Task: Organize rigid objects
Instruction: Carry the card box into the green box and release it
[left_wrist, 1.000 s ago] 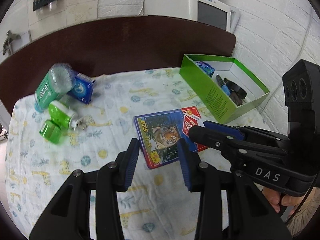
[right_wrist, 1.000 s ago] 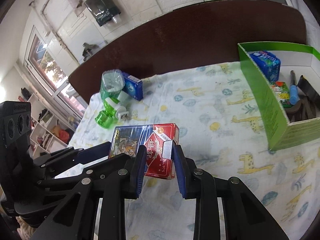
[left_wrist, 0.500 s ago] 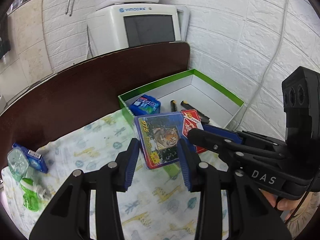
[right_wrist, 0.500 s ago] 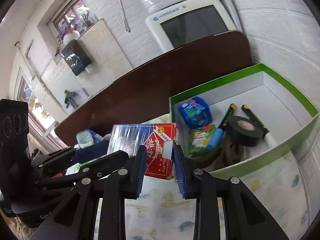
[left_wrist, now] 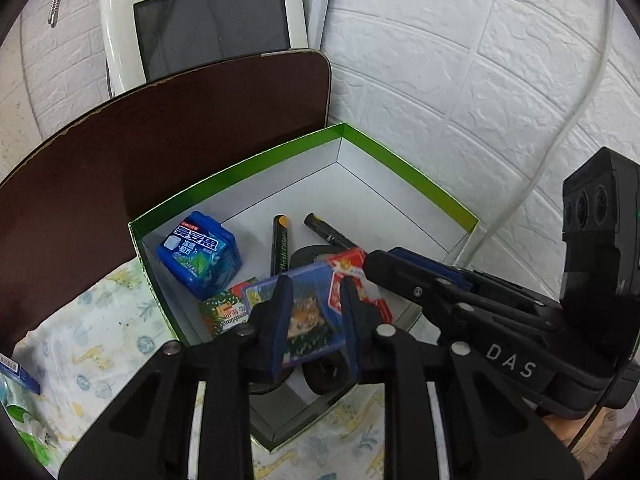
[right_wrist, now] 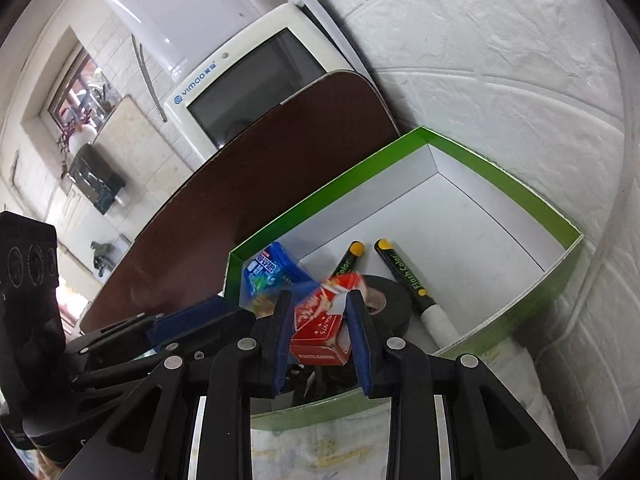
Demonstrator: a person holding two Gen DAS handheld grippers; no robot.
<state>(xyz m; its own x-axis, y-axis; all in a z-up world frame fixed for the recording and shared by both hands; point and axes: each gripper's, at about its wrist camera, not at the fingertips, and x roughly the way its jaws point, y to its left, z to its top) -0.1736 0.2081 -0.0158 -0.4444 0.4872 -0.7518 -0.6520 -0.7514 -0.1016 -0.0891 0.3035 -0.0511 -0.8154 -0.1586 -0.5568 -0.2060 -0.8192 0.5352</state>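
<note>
**Card pack arriving over the green box**

While both grippers are sharing one load, you are holding the playing-card pack (left_wrist: 312,320) above the near part of the green box (left_wrist: 400,160). Your left gripper (left_wrist: 316,320) is closing its jaws, blue pads clamped on the tiger-printed end, and your right gripper (right_wrist: 318,328) is closing too, gripping the red end of the same pack. Beneath it are lying a roll of black tape (right_wrist: 394,306), two markers (right_wrist: 404,272), a blue mint box (left_wrist: 200,258) and a small green packet (left_wrist: 226,312). You appear to be working through the placing step, pack carried in but not yet set down. Next move, by the look of it, is calling for lowering it onto clear white floor past the tape, then easing both pairs of jaws apart together so neither end tips.
</note>
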